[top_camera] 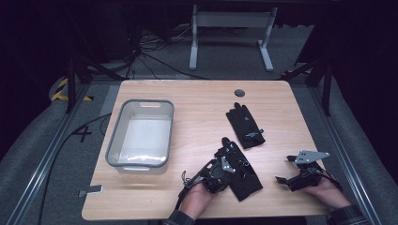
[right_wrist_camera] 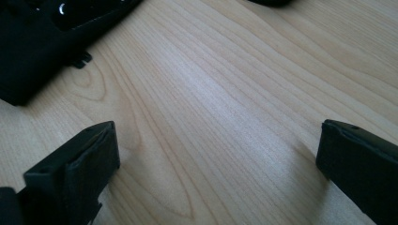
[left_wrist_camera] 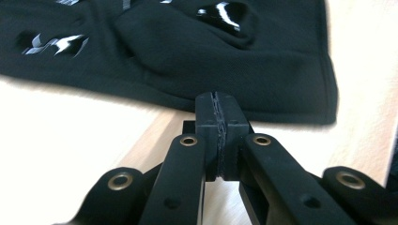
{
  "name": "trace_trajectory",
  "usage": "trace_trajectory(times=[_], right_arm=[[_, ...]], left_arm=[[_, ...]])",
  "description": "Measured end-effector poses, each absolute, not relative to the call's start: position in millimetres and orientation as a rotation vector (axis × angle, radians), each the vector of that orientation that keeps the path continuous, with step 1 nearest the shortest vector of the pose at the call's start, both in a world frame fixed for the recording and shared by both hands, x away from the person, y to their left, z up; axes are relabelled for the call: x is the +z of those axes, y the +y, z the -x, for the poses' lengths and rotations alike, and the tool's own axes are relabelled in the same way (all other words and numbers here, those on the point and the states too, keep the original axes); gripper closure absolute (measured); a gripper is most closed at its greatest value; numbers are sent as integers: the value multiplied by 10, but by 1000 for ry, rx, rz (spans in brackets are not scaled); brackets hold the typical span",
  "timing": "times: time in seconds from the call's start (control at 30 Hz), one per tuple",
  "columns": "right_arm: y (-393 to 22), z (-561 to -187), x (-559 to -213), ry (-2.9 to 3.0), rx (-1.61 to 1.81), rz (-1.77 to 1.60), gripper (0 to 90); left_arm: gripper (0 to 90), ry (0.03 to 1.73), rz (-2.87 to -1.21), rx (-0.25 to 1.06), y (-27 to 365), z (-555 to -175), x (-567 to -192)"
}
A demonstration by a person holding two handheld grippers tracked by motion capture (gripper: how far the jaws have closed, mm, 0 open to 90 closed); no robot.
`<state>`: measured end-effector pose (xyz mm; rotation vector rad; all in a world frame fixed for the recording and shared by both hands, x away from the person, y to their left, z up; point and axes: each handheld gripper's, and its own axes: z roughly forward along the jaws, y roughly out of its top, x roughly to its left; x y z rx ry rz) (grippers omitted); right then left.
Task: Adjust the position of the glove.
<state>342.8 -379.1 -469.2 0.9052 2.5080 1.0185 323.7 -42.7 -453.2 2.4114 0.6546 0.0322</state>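
Wooden bench: both gloves lie outside the empty bin; left gripper closed empty beside near glove, right gripper apart.

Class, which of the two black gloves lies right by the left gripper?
The near glove, at the table's front edge beside the left gripper; the far glove lies apart, mid-table.

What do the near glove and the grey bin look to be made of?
Near glove: soft matte black knit or fleece, going by its fuzzy surface and folds, with glossy printed marks. Grey bin: likely rigid plastic, with see-through walls and a smooth grey rim.
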Motion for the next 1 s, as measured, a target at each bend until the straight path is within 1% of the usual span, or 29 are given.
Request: trace_trajectory(times=[0.13,0.27,0.4,0.53,0.57,0.67,0.8,1.0], right_arm=[[-3791,-3428,-4692,2507,1018,-905,4],[-3791,-3428,-4692,2508,1019,-905,4],[-3791,-3428,-4691,2508,1019,-905,4],[-3791,-3428,-4692,2508,1019,-905,4],[-3790,-3427,-4691,2508,1019,-906,4],[-3790,-3427,-4691,2509,1019,-906,4],[-3790,-3427,-4691,2509,1019,-906,4],[-3791,-3428,-4691,2508,1018,-905,4]], left_arm=[[888,631,-2414,37,-480,-3224,-4531],[873,648,-2395,53,-421,-3243,-4504],[810,679,-2371,111,-283,-3289,-4463],[673,705,-2347,169,-132,-3343,-4454],[619,707,-2343,185,-108,-3353,-4457],[510,718,-2339,232,-17,-3394,-4477],[383,743,-2324,241,104,-3452,-4516],[159,778,-2348,291,150,-3478,-4589]])
